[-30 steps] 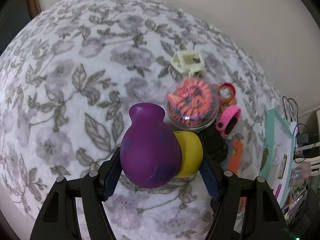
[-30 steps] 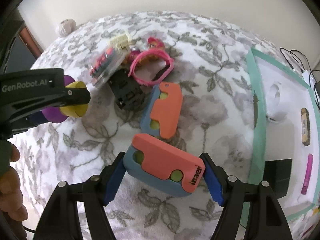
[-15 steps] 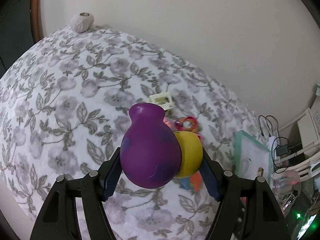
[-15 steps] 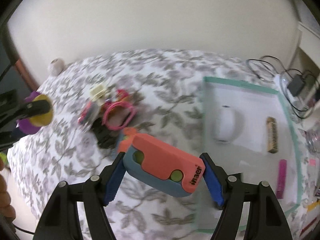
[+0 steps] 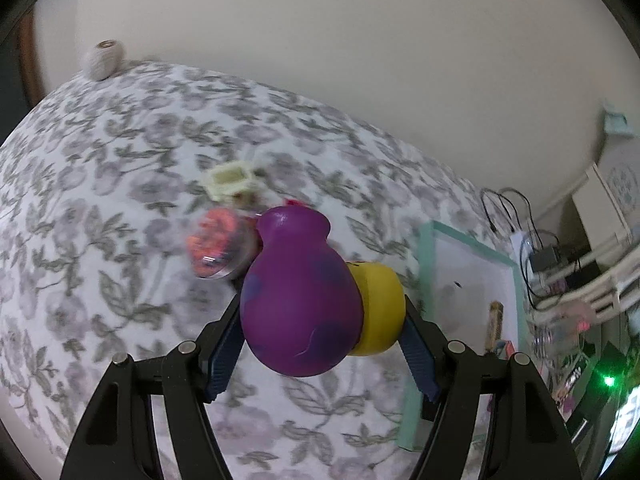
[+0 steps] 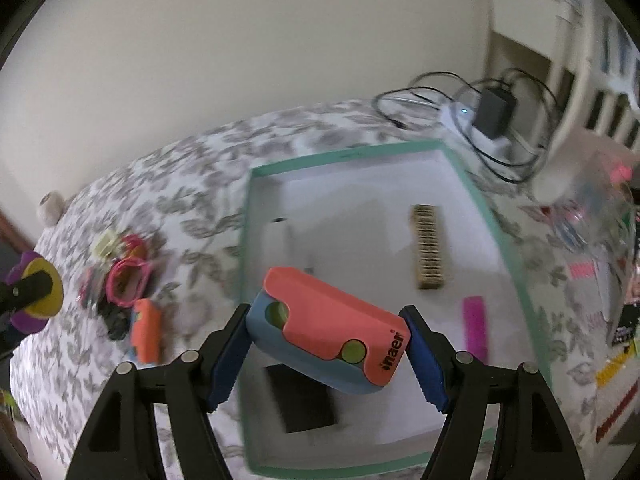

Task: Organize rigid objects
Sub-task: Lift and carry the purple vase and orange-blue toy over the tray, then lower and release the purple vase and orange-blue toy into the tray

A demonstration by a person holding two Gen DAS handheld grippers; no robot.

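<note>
A floral bedspread (image 5: 120,208) carries a shallow green-rimmed tray (image 6: 486,216), which holds a brown comb-like bar (image 6: 428,252), a pink bar (image 6: 475,326) and a black block (image 6: 304,398). The right gripper (image 6: 326,344) hangs above the tray, pinching an orange-and-blue case (image 6: 326,332) between its blue pads. The left gripper (image 5: 322,332) clamps a purple-and-yellow toy (image 5: 300,300) over the bedspread, with a clear dome toy (image 5: 222,246) and a cream frame (image 5: 230,178) lying beyond.
</note>
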